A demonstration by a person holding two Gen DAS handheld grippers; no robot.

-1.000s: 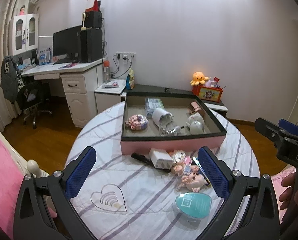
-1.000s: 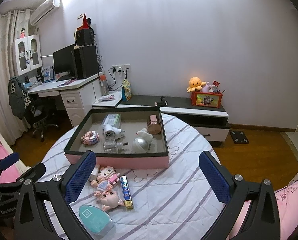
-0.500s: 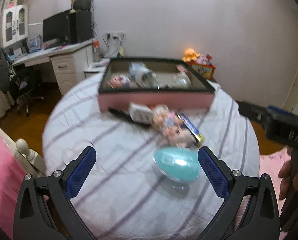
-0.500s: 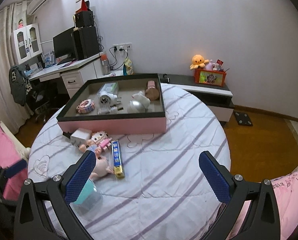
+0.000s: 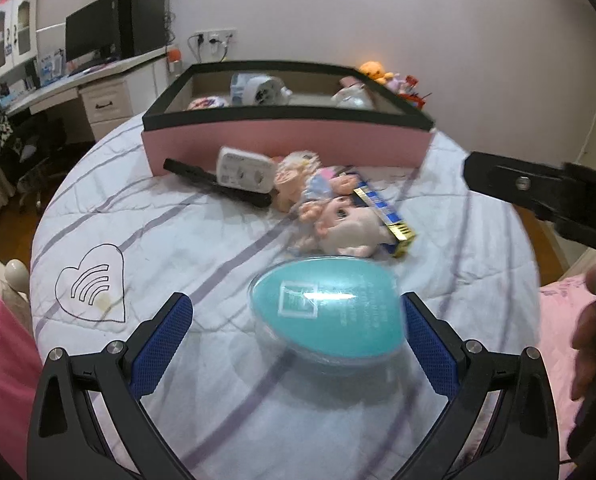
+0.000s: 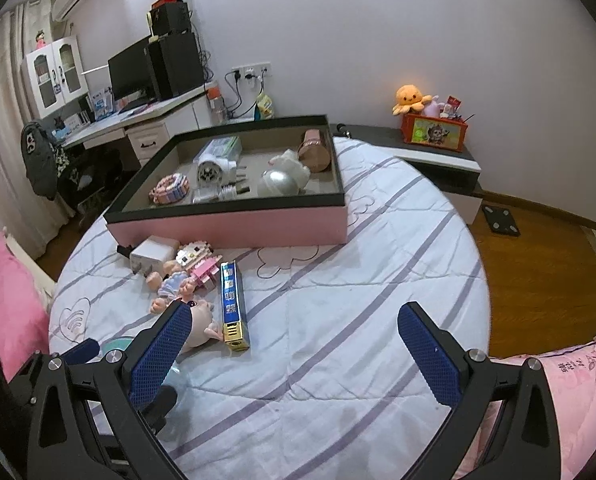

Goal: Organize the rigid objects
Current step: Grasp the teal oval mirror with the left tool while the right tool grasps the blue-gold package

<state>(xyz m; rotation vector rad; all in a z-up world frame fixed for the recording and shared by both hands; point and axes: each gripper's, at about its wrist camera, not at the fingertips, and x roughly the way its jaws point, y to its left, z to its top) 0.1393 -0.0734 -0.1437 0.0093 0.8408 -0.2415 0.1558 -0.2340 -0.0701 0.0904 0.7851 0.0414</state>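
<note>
A teal egg-shaped case (image 5: pixel 326 312) lies on the striped cloth, between the open fingers of my left gripper (image 5: pixel 293 340), close to the right pad; contact is unclear. Behind it lie a pig doll (image 5: pixel 346 228), a blue and gold box (image 5: pixel 382 208), a small doll (image 5: pixel 298 180), a white adapter (image 5: pixel 245 168) and a black stick (image 5: pixel 217 184). The pink tray (image 5: pixel 281 140) holds several items. My right gripper (image 6: pixel 293 344) is open and empty above the cloth, right of the blue and gold box (image 6: pixel 231 304).
The round table (image 6: pixel 378 280) drops to wood floor on the right. A pink bed edge (image 6: pixel 5 300) is at the left. A desk (image 6: pixel 137 120) and a low cabinet (image 6: pixel 430 156) stand behind. My left gripper body (image 6: pixel 57 368) shows low left in the right wrist view.
My left gripper has dropped and moved forward to the teal egg case, which now sits between its fingers. My right gripper has lowered and come closer to the table.
</note>
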